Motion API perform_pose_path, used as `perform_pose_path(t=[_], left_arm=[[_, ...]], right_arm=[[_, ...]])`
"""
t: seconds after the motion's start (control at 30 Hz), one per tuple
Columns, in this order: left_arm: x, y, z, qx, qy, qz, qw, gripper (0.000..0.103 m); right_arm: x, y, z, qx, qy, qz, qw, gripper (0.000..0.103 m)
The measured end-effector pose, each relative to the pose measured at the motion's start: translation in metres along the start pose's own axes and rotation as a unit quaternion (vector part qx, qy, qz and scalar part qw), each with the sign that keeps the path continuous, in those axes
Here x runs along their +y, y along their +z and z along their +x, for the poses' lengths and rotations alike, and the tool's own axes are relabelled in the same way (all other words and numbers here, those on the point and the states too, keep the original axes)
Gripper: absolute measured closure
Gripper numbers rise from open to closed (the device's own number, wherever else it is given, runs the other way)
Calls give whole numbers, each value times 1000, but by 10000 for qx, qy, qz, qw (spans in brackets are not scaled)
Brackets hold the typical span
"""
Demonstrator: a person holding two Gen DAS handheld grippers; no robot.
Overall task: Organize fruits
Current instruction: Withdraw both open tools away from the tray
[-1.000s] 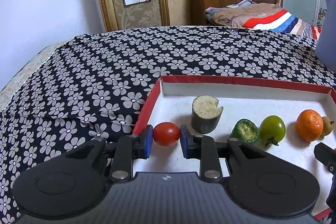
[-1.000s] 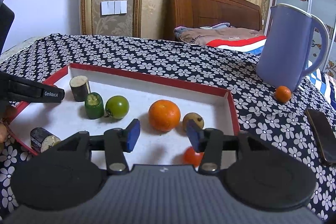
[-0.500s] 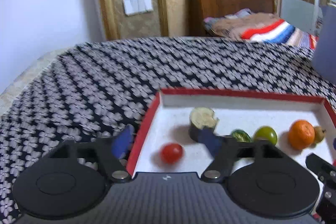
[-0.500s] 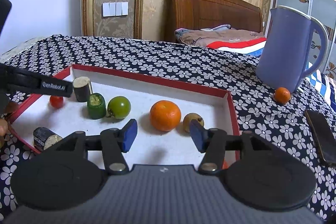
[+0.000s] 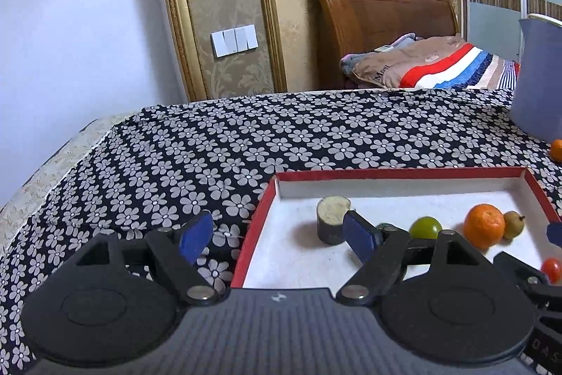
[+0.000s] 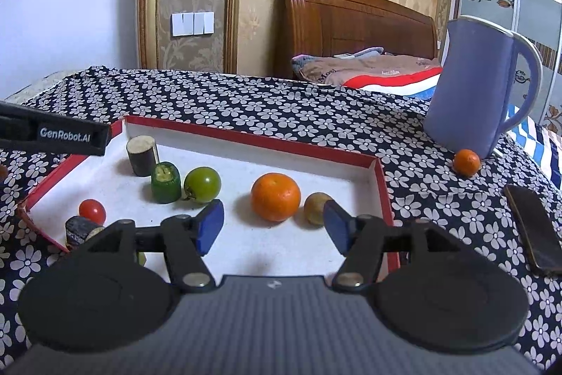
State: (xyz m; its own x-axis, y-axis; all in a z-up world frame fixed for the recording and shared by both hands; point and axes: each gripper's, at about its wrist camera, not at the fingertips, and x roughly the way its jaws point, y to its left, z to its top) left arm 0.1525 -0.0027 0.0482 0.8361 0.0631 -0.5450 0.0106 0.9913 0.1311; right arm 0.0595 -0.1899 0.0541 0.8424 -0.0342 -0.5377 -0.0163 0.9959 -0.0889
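Floral-clothed table point(image 6: 267, 115) held the red tray point(image 6: 246, 137); both grippers, left point(image 5: 279, 236) and right point(image 6: 273, 227), hovered at it, spread wide and empty.

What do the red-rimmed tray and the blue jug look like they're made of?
Tray: probably cardboard, a box lid; thin folded walls, red outside, matte white inside with scuffs. Jug: likely plastic; smooth, uniform lavender-blue with a soft sheen and pale moulded rim and handle.

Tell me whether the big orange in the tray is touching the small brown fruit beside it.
Apart. The right wrist view shows a strip of white tray floor between the big orange and the small brown fruit; in the left wrist view they overlap.
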Motion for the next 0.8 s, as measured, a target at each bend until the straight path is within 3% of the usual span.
perform_pose_path(t=[0.2,0.37,0.43,0.8], left_arm=[[1,-7,-7,40,-39,-57,10000,22],[3,-16,-19,39,-171,-79,9998,22],[3,-22,-25,45,-232,-90,9997,22],[13,-64,-53,192,-462,-246,9984,22]], right_arm=[[2,-1,-7,-50,-4,-37,10000,30],[4,-3,-25,-239,-6,-30,9997,4],[4,-5,-35,-328,5,-14,9995,0],[-3,-35,-68,-265,121,218,9993,0]])
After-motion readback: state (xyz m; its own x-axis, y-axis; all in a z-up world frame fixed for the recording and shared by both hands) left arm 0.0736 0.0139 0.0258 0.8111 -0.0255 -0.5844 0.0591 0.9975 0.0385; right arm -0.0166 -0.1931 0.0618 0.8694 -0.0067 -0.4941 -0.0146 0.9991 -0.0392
